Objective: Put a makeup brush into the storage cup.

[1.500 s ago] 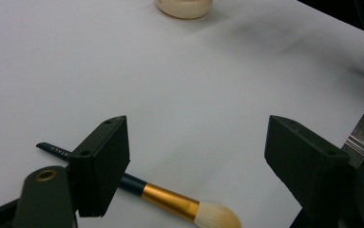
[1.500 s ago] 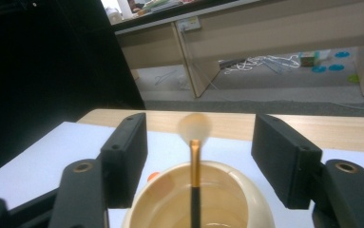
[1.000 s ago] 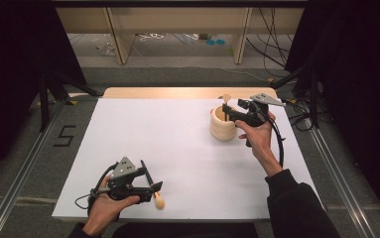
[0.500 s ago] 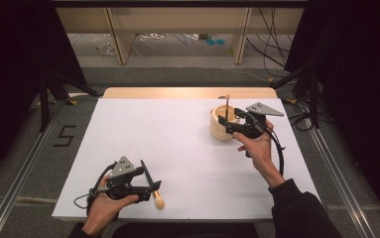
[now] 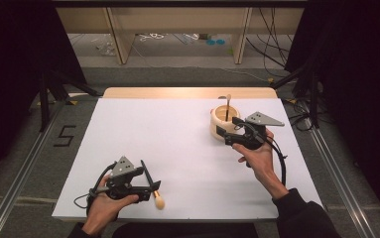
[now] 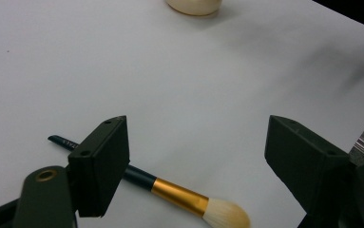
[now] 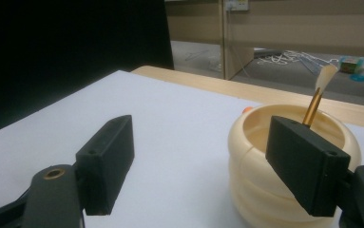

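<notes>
- Your right gripper (image 7: 201,164) has its black jaws spread wide with nothing between them.
- The cream ribbed holder (image 7: 255,183) sits behind the right-hand jaw on the white table (image 7: 170,118).
- A gold-ferruled brush (image 7: 318,97) leans inside the holder, bristles up.

A white worktop (image 5: 177,148) with a bare wooden strip along its far edge (image 5: 187,92) stands on a grey floor (image 5: 38,148). Black curtains (image 5: 9,59) close off both sides. Metal rails (image 5: 14,193) run along the floor, beside a black "5" (image 5: 64,135). Beyond stand wooden shelf legs (image 5: 120,34), with cables (image 5: 272,44) and small clutter lying on the floor.
</notes>
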